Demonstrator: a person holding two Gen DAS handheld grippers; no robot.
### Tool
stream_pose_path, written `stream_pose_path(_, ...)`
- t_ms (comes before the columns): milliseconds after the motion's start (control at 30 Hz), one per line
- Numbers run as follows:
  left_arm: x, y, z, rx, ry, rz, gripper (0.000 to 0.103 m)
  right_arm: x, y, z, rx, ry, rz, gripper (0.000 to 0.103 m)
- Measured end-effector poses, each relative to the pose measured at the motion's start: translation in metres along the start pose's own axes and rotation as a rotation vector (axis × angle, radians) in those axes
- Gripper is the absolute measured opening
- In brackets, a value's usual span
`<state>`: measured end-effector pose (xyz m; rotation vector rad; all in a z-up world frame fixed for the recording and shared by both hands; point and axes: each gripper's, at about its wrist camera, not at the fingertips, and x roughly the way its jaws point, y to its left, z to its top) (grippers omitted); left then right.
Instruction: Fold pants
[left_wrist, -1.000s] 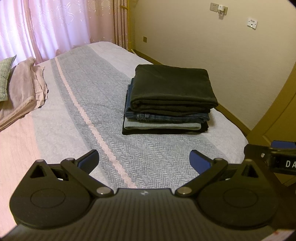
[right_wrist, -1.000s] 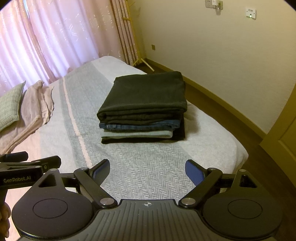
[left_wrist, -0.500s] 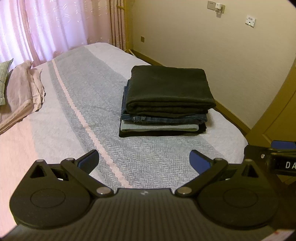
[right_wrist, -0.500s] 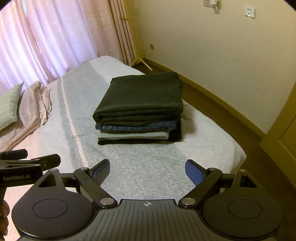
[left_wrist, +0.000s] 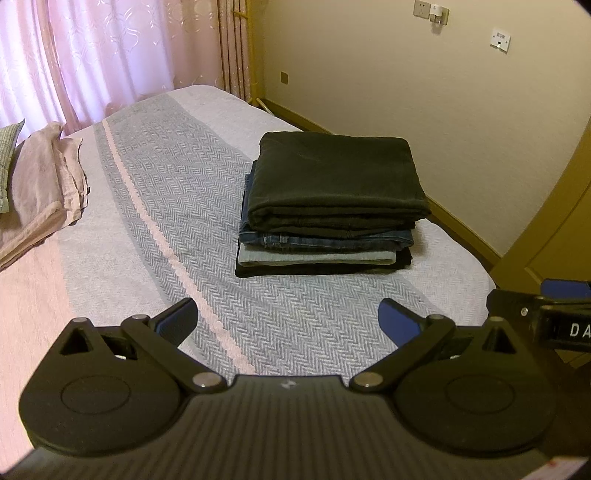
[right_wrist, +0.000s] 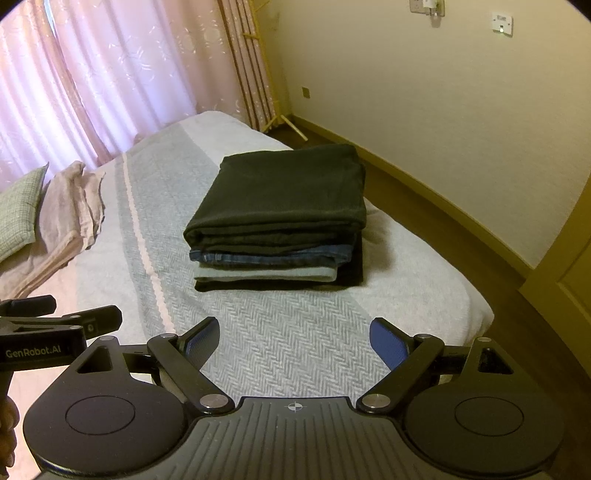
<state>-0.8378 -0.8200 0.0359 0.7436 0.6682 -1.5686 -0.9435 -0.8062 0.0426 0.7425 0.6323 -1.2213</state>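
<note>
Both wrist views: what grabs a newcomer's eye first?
The neat stack of folded pants, dark pair on top, on the bed near its foot corner. Both claws, left and right, hang open and empty short of it. Pink curtains glow behind.

A bed (left_wrist: 122, 221) with a grey herringbone cover and one pale pink stripe fills the room's middle. Behind the bed, pink curtains (left_wrist: 92, 55) glow with daylight. Right of the bed runs a cream wall (left_wrist: 424, 92) carrying sockets (left_wrist: 500, 38) high up, with a brown skirting board and dark wood floor (right_wrist: 424, 206) below. A pillow (right_wrist: 20, 206) lies at the bed's left side.
</note>
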Motion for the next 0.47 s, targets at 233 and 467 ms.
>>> stream_pose_path(233,0.002,0.000,0.003,-0.006,0.005,0.002,0.102,0.005,-0.004,0.007,-0.006,0.005,0.008,0.086)
stream_pose_path(467,0.003,-0.003,0.008,-0.013,-0.013,0.004,0.102,0.010,-0.010,0.013,-0.011,0.012,0.022,0.086)
